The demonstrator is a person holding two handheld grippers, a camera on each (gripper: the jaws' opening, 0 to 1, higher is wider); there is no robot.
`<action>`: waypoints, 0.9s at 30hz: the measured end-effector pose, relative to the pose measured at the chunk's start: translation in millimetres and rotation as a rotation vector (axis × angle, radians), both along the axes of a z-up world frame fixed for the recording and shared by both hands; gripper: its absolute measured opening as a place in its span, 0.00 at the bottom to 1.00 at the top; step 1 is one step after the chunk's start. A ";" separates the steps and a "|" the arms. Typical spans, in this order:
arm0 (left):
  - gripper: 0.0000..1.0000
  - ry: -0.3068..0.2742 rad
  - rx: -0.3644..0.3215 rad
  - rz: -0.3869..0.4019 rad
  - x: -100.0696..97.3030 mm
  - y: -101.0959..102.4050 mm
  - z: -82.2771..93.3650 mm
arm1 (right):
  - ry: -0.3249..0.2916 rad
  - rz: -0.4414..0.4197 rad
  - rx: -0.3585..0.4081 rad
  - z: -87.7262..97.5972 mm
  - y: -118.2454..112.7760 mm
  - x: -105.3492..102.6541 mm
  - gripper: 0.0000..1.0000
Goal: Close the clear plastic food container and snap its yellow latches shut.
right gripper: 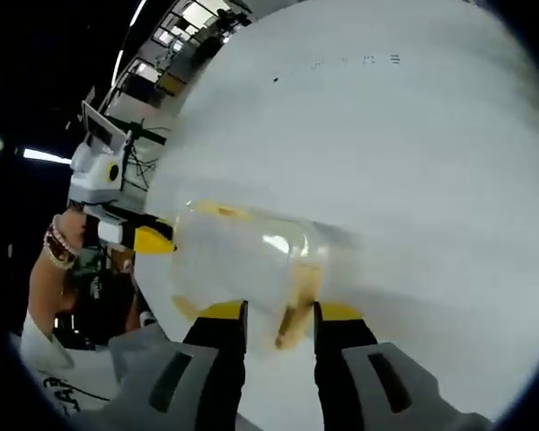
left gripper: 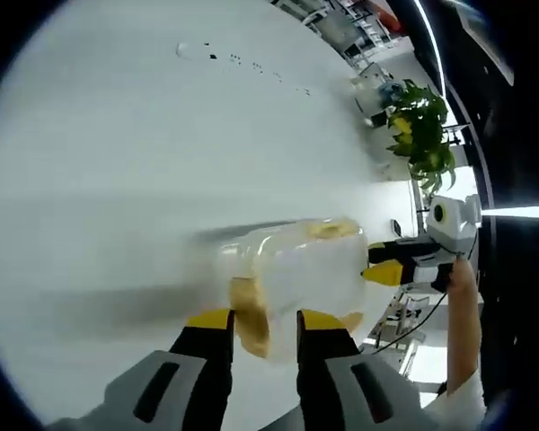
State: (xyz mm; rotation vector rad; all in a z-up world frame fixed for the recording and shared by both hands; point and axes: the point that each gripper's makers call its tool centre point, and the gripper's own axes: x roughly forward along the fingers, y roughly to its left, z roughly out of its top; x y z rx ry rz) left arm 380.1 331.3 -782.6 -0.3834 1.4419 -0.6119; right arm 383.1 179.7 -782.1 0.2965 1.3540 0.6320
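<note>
The clear box (left gripper: 292, 278) sits on the white table (left gripper: 117, 153) between both tools, left tool (left gripper: 263, 325) and right tool (right gripper: 280, 316) each clamped on a yellow-latched end, and it looks light, thin-walled and slippery, so grip gently.

Left gripper view: your left gripper (left gripper: 264, 321) rose from the bottom edge, its two yellow-tipped jaws standing a narrow gap apart and pressed against the near end of the container (left gripper: 292, 283). Your right gripper (left gripper: 391, 268) entered from the right, its yellow tips at the container's far end, your hand (left gripper: 461, 280) and forearm behind it.

Right gripper view: your right gripper (right gripper: 280, 316) likewise bracketed the container's (right gripper: 242, 260) near end with jaws narrowly parted. Your left gripper (right gripper: 148, 239) came in from the left, held by your braceleted hand (right gripper: 63, 251).
</note>
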 end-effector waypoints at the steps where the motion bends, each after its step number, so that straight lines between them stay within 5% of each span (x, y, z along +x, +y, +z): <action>1: 0.22 0.000 0.003 -0.001 2.3 1.1 0.1 | -0.002 0.000 -0.001 -0.3 0.0 0.0 0.26; 11: 0.21 -0.004 0.049 -0.016 4.5 2.8 -2.9 | 0.009 -0.005 -0.016 -0.8 1.7 -1.9 0.25; 27: 0.14 0.040 0.026 0.018 3.9 0.0 -5.9 | 0.033 -0.011 -0.019 -1.5 1.5 -0.4 0.23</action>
